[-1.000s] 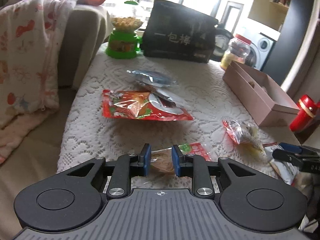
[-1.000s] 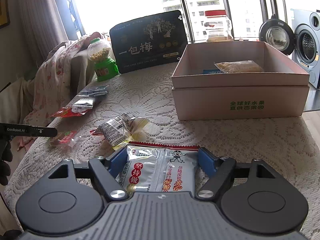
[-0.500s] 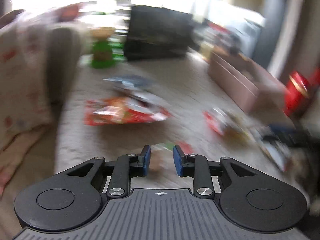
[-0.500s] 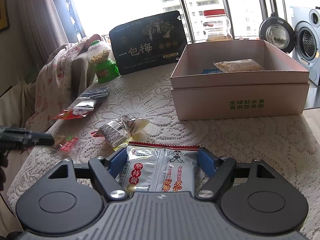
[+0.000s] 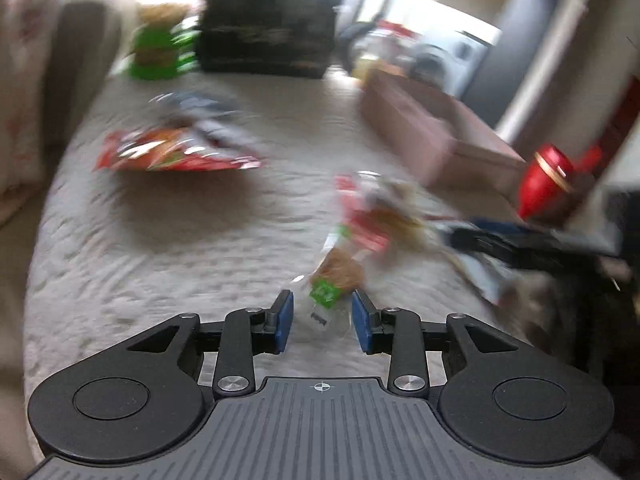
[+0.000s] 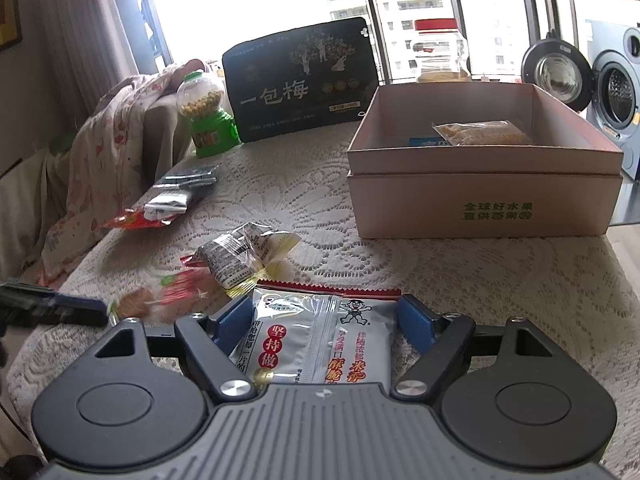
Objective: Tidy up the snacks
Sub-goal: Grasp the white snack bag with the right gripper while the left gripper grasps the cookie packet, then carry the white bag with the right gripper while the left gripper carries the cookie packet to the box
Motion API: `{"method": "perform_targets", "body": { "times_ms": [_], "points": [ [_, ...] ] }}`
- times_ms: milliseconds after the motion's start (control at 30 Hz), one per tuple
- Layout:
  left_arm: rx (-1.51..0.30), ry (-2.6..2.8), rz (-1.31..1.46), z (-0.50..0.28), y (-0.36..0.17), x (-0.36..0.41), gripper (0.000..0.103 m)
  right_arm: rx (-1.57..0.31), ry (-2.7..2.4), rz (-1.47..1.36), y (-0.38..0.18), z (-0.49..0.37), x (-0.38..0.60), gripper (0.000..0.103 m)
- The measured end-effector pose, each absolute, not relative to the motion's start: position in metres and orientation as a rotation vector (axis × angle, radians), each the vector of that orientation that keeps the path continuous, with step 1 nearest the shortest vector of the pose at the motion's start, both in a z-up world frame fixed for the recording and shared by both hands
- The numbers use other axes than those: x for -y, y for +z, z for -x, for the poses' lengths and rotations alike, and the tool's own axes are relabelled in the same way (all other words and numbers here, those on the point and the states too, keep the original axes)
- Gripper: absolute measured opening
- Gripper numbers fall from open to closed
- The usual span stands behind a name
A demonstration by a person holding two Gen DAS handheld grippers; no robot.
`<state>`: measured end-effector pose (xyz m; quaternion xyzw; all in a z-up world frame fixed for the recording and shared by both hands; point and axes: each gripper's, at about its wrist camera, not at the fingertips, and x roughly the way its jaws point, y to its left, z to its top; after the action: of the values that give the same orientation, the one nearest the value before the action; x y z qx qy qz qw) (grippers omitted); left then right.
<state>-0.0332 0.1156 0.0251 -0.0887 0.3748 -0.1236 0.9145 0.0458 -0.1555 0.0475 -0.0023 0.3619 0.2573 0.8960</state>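
My left gripper (image 5: 322,318) is open, its blue pads either side of the near end of a small clear packet with a brown snack and green label (image 5: 335,274); the view is motion-blurred. That packet also shows in the right wrist view (image 6: 160,300), with my left gripper's fingers (image 6: 52,310) beside it. My right gripper (image 6: 324,320) is open around a silver snack packet with red Chinese print (image 6: 316,340) lying on the lace tablecloth. The pink cardboard box (image 6: 480,204) stands beyond, holding a yellow snack bag (image 6: 480,132).
A crumpled silver-yellow packet (image 6: 244,256), a red packet (image 6: 134,220) and silver packets (image 6: 176,196) lie on the table. A black bag (image 6: 300,80), a green candy dispenser (image 6: 206,114) and a jar (image 6: 438,50) stand at the back. A red bottle (image 5: 548,184) stands right.
My left gripper has swung right and opened wider around the small brown-snack packet, which has moved toward the right gripper. The right gripper has stayed still, open around the silver packet.
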Motion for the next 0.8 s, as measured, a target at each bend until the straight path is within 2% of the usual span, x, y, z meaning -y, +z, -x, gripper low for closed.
{"method": "perform_targets", "body": {
  "times_ms": [133, 267, 367, 433, 533, 800],
  "points": [
    [-0.674, -0.239, -0.103, 0.038, 0.038, -0.078, 0.036, -0.752, 0.529, 0.052, 0.047, -0.044, 0.149, 0.083],
    [-0.74, -0.257, -0.21, 0.016, 0.024, -0.057, 0.036, -0.754, 0.529, 0.077, 0.048, -0.044, 0.147, 0.084],
    [-0.735, -0.254, -0.299, 0.013, 0.016, -0.042, 0.043, -0.755, 0.53, 0.087, 0.047, -0.044, 0.147, 0.084],
    [-0.746, -0.275, -0.29, 0.011, 0.017, -0.037, 0.056, -0.756, 0.531, 0.096, 0.047, -0.044, 0.146, 0.085],
    [-0.759, -0.3, -0.272, 0.008, 0.015, -0.034, 0.067, -0.756, 0.531, 0.108, 0.047, -0.043, 0.144, 0.085],
    [-0.733, -0.18, -0.192, -0.002, 0.016, -0.056, 0.063, -0.768, 0.563, 0.039, 0.049, -0.046, 0.154, 0.085]
  ]
}}
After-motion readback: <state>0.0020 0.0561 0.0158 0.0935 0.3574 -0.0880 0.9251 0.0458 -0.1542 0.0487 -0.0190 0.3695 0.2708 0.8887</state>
